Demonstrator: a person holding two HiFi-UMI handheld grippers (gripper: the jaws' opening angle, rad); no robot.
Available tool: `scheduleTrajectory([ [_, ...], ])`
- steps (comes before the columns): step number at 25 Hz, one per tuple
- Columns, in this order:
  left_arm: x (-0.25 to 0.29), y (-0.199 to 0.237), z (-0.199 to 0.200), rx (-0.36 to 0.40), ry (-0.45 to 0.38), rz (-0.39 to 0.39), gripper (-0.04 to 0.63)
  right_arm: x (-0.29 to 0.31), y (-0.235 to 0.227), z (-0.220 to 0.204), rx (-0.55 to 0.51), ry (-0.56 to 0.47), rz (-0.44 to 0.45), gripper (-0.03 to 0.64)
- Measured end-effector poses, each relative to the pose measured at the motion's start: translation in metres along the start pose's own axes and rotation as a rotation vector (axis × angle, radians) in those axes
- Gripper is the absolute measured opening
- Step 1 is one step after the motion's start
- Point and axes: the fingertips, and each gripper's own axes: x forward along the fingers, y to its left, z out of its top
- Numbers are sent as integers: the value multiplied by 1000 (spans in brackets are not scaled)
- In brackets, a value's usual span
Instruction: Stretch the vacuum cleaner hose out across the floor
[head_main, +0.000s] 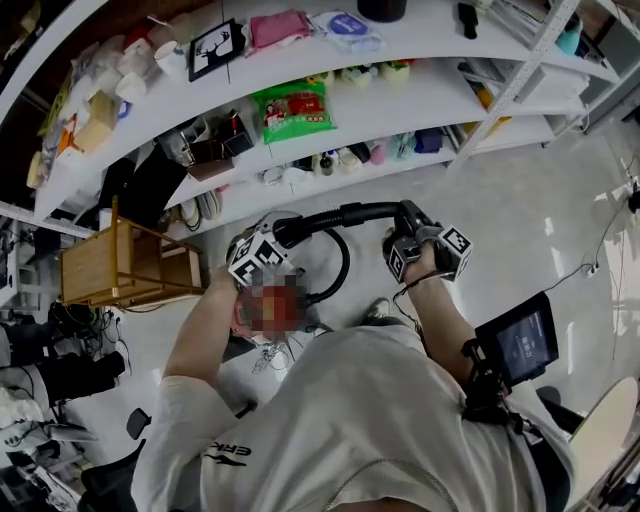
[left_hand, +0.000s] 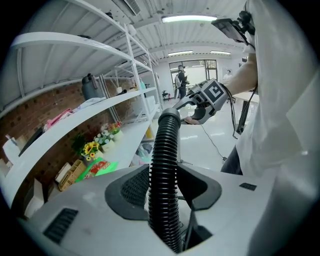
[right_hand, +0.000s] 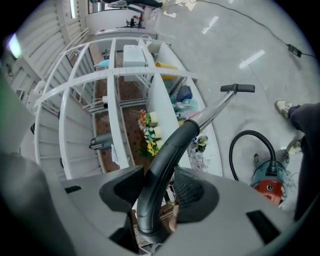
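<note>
Floor (head_main: 570, 190) open beside shelves (head_main: 420, 100) | left gripper (left_hand: 165, 192) clamps hose (left_hand: 166, 145) | right gripper (right_hand: 159, 196) clamps hose handle (right_hand: 172, 150), near shelves' edge

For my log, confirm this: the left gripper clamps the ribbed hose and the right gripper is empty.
Wrong on the right gripper: the right gripper view shows it shut on the curved handle. The left gripper does clamp the ribbed hose.

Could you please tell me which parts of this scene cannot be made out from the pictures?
- Head view: a mosaic patch covers where the hose meets the vacuum cleaner.
- Head view: marker cubes hide the tips of the left tongs and right tongs.
- Left gripper view: the hose's lower end passes behind the tongs' body and the bottom edge.
- Right gripper view: shelf items are too small to identify.
</note>
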Motion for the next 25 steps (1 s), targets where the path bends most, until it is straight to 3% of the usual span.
scheduleTrajectory([
  [13,91,-57,57,23,-8,-128,167,-27,-14,117,51,-73,36,179],
  [25,146,-105,70,63,37,-248,166,-48,-81,182,180,-180,-21,175],
])
